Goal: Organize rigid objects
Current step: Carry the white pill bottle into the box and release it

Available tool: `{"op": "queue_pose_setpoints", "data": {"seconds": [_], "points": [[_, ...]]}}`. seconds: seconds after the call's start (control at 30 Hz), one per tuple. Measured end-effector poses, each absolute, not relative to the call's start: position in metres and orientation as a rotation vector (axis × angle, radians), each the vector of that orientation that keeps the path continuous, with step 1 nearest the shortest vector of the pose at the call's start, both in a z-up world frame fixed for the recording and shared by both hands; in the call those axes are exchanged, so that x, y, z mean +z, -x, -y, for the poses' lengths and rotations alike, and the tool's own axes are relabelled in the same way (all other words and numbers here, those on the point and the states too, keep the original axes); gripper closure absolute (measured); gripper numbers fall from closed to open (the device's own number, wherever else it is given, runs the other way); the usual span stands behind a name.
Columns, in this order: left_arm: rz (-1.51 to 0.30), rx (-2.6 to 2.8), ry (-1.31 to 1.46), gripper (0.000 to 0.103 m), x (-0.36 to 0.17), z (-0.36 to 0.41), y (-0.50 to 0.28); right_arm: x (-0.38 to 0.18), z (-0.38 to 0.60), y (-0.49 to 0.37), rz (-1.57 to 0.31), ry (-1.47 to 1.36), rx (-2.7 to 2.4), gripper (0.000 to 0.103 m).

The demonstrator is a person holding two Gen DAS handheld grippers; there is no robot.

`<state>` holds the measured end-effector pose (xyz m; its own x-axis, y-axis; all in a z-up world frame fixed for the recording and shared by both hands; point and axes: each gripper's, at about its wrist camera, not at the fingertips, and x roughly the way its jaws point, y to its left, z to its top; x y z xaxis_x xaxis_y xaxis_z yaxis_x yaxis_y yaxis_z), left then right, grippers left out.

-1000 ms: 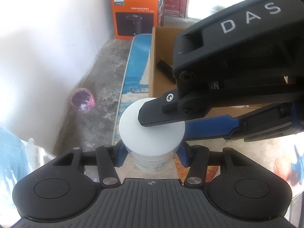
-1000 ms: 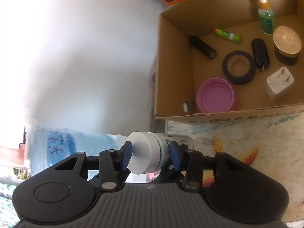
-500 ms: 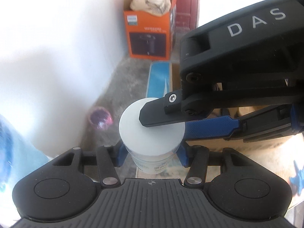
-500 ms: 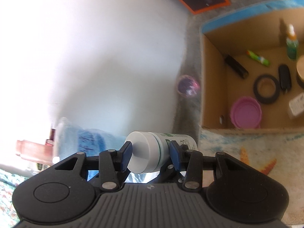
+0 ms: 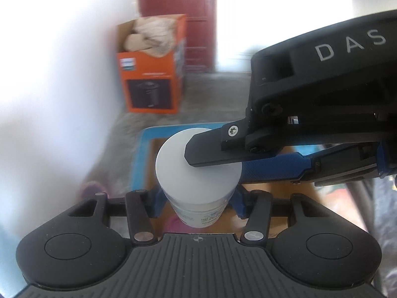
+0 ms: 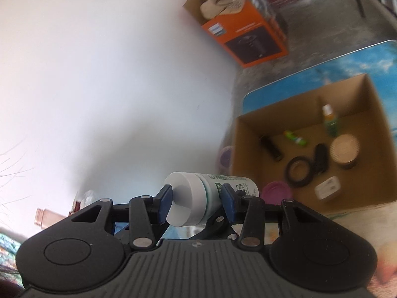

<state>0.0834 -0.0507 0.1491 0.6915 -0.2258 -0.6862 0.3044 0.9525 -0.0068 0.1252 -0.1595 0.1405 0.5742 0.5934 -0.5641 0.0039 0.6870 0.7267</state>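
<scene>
We hold the bottle (image 5: 198, 171) in both grippers: left gripper (image 5: 197, 198) fingers pinch its body, right gripper (image 6: 196, 202) fingers pinch the cap end. Risk: unequal pulls could twist it loose (two grips, one bottle). Only the right view shows the box (image 6: 250, 134) contents.

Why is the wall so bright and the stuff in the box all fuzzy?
Left wrist view: the wall is washed out by glare, and the orange box is smeared, while the white bottle stays sharp. Right wrist view: the items in the cardboard box are soft with blur, and the fisheye lens bends straight edges.
</scene>
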Motion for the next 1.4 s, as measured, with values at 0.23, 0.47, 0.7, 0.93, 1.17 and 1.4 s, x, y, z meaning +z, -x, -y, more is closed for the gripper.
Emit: {"op": "queue_pose_setpoints", "data": {"seconds": [0.23,0.47,0.7,0.93,1.17,1.4], "points": [[-0.803,-0.434,-0.111,0.051,0.119,0.134,-0.108,0.111,0.245,-0.125,-0.907,-0.778,0.249,0.056],[-0.914,-0.484,-0.098,0.051,0.067,0.169,-0.128,0.054,0.285,-0.135,-0.983,-0.808,0.198,0.056],[-0.988,-0.485,-0.092,0.051,0.039,0.174,-0.161,0.025,0.296,-0.149,-1.070,-0.778,0.203,0.056],[-1.001,-0.492,-0.119,0.050,0.033,0.173,-0.149,0.019,0.296,-0.157,-1.129,-0.714,0.216,0.057],[-0.994,-0.518,-0.169,0.050,0.019,0.179,-0.140,0.012,0.294,-0.161,-1.165,-0.640,0.185,0.056],[-0.965,-0.532,-0.176,0.046,0.018,0.178,-0.137,0.011,0.290,-0.160,-1.171,-0.608,0.179,0.056]]}}
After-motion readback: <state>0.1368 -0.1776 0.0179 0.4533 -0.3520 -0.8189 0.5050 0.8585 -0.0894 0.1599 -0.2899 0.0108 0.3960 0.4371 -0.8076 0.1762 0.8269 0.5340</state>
